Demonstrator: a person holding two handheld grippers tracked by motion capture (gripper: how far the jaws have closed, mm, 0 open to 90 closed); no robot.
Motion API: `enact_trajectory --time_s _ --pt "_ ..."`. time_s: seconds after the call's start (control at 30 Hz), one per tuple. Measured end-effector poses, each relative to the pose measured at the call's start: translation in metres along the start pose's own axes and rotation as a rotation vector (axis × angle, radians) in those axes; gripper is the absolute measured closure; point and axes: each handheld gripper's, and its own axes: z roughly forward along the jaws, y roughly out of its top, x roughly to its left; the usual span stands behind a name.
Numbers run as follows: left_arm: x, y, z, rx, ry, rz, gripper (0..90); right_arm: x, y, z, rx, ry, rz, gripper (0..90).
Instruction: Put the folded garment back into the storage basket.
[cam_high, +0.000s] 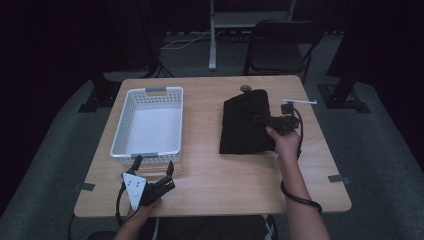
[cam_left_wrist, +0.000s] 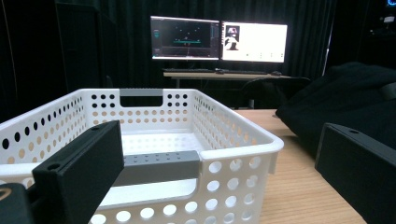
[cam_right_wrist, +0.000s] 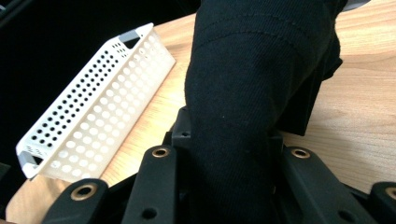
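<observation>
Black knit fabric, folded flat garment (cam_high: 245, 125), soft and limp; likely light, sure to sag and unfold once lifted by one edge. Not fragile, not slippery: ribbed cloth grips well on pads. Best hold judged at a folded edge or a corner where several layers stack, so the fold stays together; a single-layer pinch probably lets the rest trail. Lies right of the white perforated plastic basket (cam_high: 150, 122), well apart from it, on the light wooden table (cam_high: 210, 190). Looks like a dark rectangular bundle, matte, with a stitched seam line visible in the right gripper view (cam_right_wrist: 252, 93).

Right gripper (cam_high: 267, 121) at the cloth's right edge, far side from the basket, jaws closed tight on a bunched ridge of black fabric that rises between them. Left gripper (cam_high: 152, 167) just beside the basket's near wall, jaws spread wide, nothing between them, gray-topped basket handle (cam_left_wrist: 159, 163) straight ahead.

Small round dark object (cam_high: 245, 89) at the cloth's far end, beyond the basket's far rim line; kind unclear. Thin white strip (cam_high: 299, 101) farther right of the basket, past the cloth.
</observation>
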Motion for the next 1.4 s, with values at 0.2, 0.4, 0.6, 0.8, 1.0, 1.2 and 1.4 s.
enact_trajectory --time_s 0.2,0.4,0.6,0.8,1.0,1.2,1.4 --pt "-0.001 0.0 0.0 0.004 -0.003 0.005 2.4 0.004 0.003 -0.009 -0.028 0.02 0.002 70.2" --pt "-0.001 0.0 0.001 0.004 -0.002 0.014 2.4 0.012 0.012 -0.02 -0.073 0.046 0.002 70.3" --pt "-0.002 0.0 0.001 0.007 -0.002 0.015 2.4 0.023 0.021 -0.028 -0.1 0.062 -0.015 70.2" --pt "-0.003 0.001 0.003 0.029 0.013 0.023 2.4 0.037 0.037 -0.035 -0.101 0.056 -0.048 70.2" --pt "-0.003 0.001 0.004 0.036 0.017 0.027 2.4 0.049 0.049 -0.045 -0.137 0.07 -0.062 70.2" --pt "-0.003 0.001 0.003 0.032 0.018 0.025 2.4 0.051 0.049 -0.046 -0.14 0.071 -0.061 70.1" --pt "-0.003 0.001 0.004 0.037 0.014 0.024 2.4 0.052 0.048 -0.043 -0.141 0.084 -0.06 70.1"
